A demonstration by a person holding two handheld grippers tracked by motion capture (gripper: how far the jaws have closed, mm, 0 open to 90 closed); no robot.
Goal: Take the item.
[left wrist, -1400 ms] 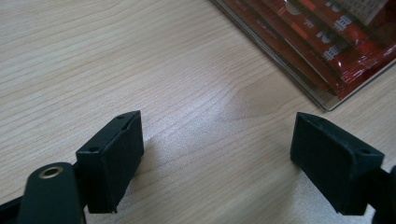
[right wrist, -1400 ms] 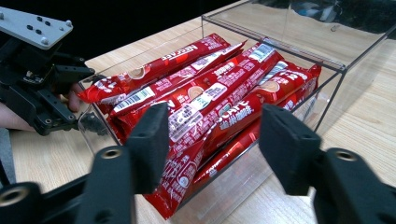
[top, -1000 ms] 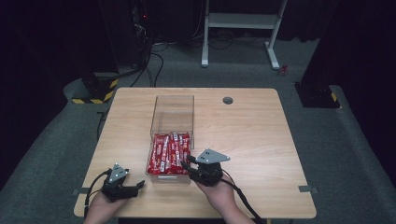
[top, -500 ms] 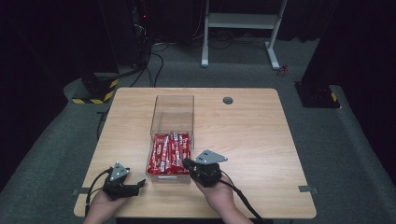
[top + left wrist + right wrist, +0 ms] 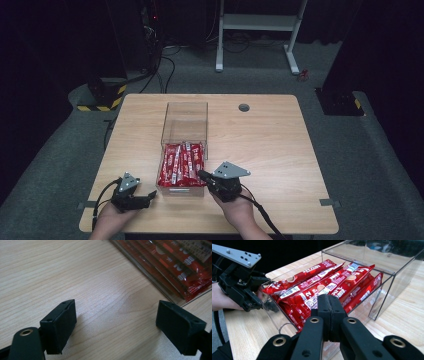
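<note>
Right now the red foil coffee-stick packets [image 5: 182, 165] lie packed side by side, lengthwise, in the near half of the clear, open-topped acrylic box [image 5: 184, 107]. The box stands on the light wooden desk [image 5: 270, 150], a little left of its middle. Its far half is bare, so I judge the packets are bunched toward me to keep them within easy reach.

My right hand-held gripper [image 5: 202, 175] comes in low from the box's near right corner, its tips over the near wall and on the packet ends. Its jaws have just been closing and now stand shut, pad against pad. In the right gripper view [image 5: 328, 302] the tips sit right against the front packets [image 5: 324, 285], but I cannot tell whether a foil edge is caught between them. I come in at a slant because the packets lie flat and overlap. The crimped ends at the rim are, I judge, the only part thin enough to pinch.

My left hand-held gripper [image 5: 150, 195] rests on the desk just beside the box's near left corner, not touching it. Its jaws stand wide apart over bare wood [image 5: 117, 325], with nothing between them. I keep it close there, I judge, so it can steady the light box if it slides.
</note>
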